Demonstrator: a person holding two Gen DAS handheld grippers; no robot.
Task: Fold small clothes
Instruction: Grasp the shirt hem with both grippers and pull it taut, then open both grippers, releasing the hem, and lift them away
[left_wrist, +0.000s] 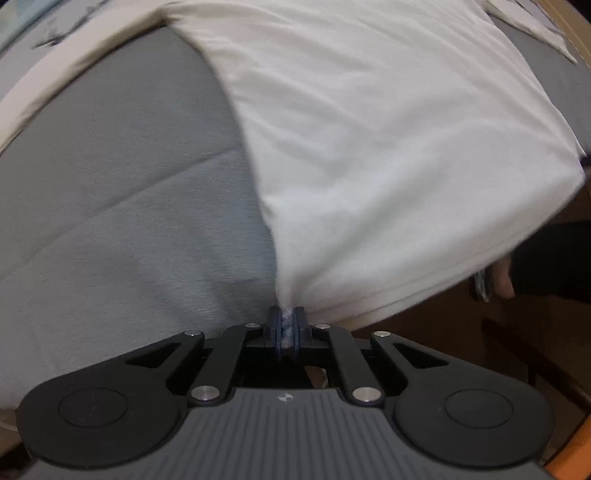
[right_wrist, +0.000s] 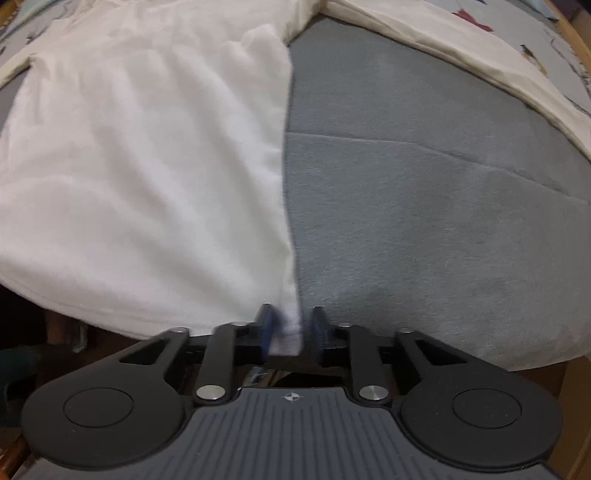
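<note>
Both hand-held grippers point straight down over the bed, and we see each one gripping a near corner of the same white garment (left_wrist: 388, 147).

We look first at the largest thing, the grey blanket (left_wrist: 110, 206) that covers the surface. In the left wrist view it fills the area from nine o'clock down to seven o'clock; in the right wrist view the same blanket runs from one o'clock to four o'clock, with a straight crease crossing it. A cream-coloured sheet edge (right_wrist: 461, 55) borders it at one o'clock, and beyond that lies a pale printed cover (right_wrist: 517, 37).

Next in size is the white garment. In the left wrist view it spreads from twelve o'clock down to three o'clock and narrows into a bunched corner at the middle bottom. In the right wrist view it lies from nine to twelve o'clock, its straight side edge running down toward six o'clock. Its near hem hangs off the bed edge.

We see the left gripper (left_wrist: 287, 328) with its blue pads pressed together, pinching the gathered corner of cloth. The right gripper (right_wrist: 291, 328) has the other corner between its fingers; the picture is blurred there, yet the cloth sits clamped between the two pads.

At four o'clock in the left view part of a finger (left_wrist: 504, 275) shows past the hem.
</note>
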